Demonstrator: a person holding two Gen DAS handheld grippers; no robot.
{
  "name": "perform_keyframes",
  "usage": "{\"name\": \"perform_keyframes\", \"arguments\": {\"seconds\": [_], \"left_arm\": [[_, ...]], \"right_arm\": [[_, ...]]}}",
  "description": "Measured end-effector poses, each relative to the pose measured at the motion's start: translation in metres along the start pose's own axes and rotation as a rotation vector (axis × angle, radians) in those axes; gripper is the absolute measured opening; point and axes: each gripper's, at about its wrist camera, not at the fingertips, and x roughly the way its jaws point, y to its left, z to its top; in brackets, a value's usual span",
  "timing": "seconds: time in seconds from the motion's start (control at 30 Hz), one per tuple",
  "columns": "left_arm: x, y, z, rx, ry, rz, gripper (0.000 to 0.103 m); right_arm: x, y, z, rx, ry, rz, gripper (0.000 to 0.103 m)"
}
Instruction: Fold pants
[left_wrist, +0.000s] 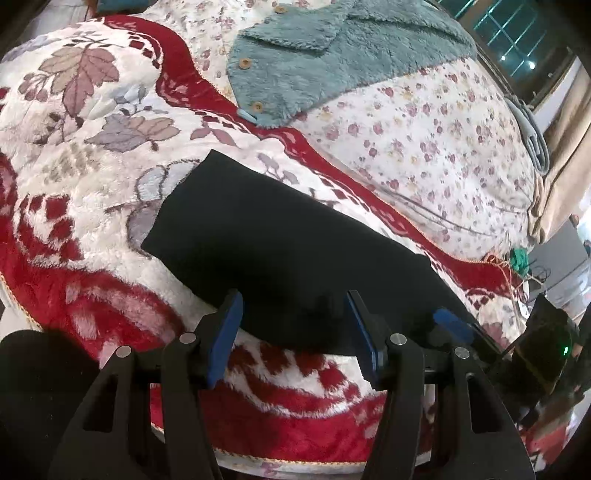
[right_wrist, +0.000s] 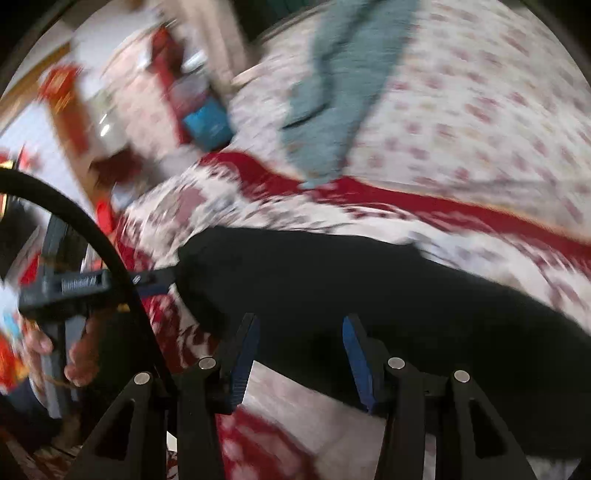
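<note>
Lying folded near the bed's (left_wrist: 424, 122) front edge on a red floral blanket (left_wrist: 92, 258), the black pants (left_wrist: 280, 251) look soft and limp; best pinched at a corner. Left tongs (left_wrist: 293, 334) and right tongs (right_wrist: 300, 354) hover spread, empty.

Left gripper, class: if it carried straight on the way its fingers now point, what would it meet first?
Most likely the black pants. The left gripper is open, its fingertips at the near edge of the folded cloth lying on the red floral blanket. Depth is hard to judge, so it might skim above.
</note>
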Motion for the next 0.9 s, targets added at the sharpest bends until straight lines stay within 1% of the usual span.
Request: {"name": "perform_keyframes", "arguments": {"seconds": [0.07,0.1,0.17,0.23,0.33,0.4,0.43,0.47,0.5,0.53,0.57,0.6,0.67,0.77,0.83,0.9], "left_arm": [[0.006,0.002,0.003,-0.01,-0.011,0.012,0.055],[0.01,0.005,0.004,-0.021,-0.004,0.018,0.055],[0.018,0.011,0.008,-0.055,0.018,0.01,0.055],[0.021,0.015,0.011,-0.07,0.012,0.006,0.055],[0.026,0.017,0.016,-0.079,0.0,0.005,0.055],[0.028,0.018,0.02,-0.098,-0.016,-0.003,0.055],[0.029,0.019,0.022,-0.112,-0.027,-0.015,0.055],[0.031,0.02,0.024,-0.125,-0.044,-0.031,0.055],[0.032,0.021,0.025,-0.131,-0.053,-0.037,0.048],[0.033,0.021,0.027,-0.129,-0.057,-0.032,0.024],[0.033,0.02,0.029,-0.109,-0.053,-0.008,0.015],[0.032,0.018,0.03,-0.099,-0.057,0.006,0.014],[0.023,0.017,0.029,-0.092,-0.071,0.002,0.011],[0.001,0.011,0.023,-0.04,-0.112,0.004,0.01],[-0.006,0.007,0.017,0.0,-0.126,0.039,0.01],[0.004,0.013,0.013,0.006,-0.09,0.083,0.01]], "right_arm": [[0.014,0.013,0.001,-0.057,0.005,-0.003,0.046],[0.023,0.019,0.002,-0.087,0.016,-0.006,0.046],[0.036,0.027,0.003,-0.144,0.05,-0.013,0.049],[0.043,0.037,0.0,-0.213,0.059,-0.03,0.049],[0.052,0.045,-0.002,-0.287,0.052,-0.09,0.049],[0.06,0.047,0.0,-0.33,0.048,-0.115,0.049],[0.063,0.047,0.001,-0.35,0.048,-0.108,0.044],[0.064,0.047,0.001,-0.369,0.048,-0.097,0.033],[0.066,0.048,0.003,-0.385,0.049,-0.094,0.029],[0.066,0.047,0.005,-0.377,0.051,-0.08,0.017],[0.064,0.045,0.008,-0.354,0.05,-0.058,0.007],[0.062,0.044,0.01,-0.334,0.046,-0.044,0.007],[0.053,0.044,0.014,-0.301,0.036,-0.008,0.006],[0.037,0.05,0.013,-0.283,0.028,0.034,0.006],[0.032,0.054,0.009,-0.251,0.028,0.072,0.006],[0.039,0.058,0.001,-0.25,0.044,0.074,0.006]]}}
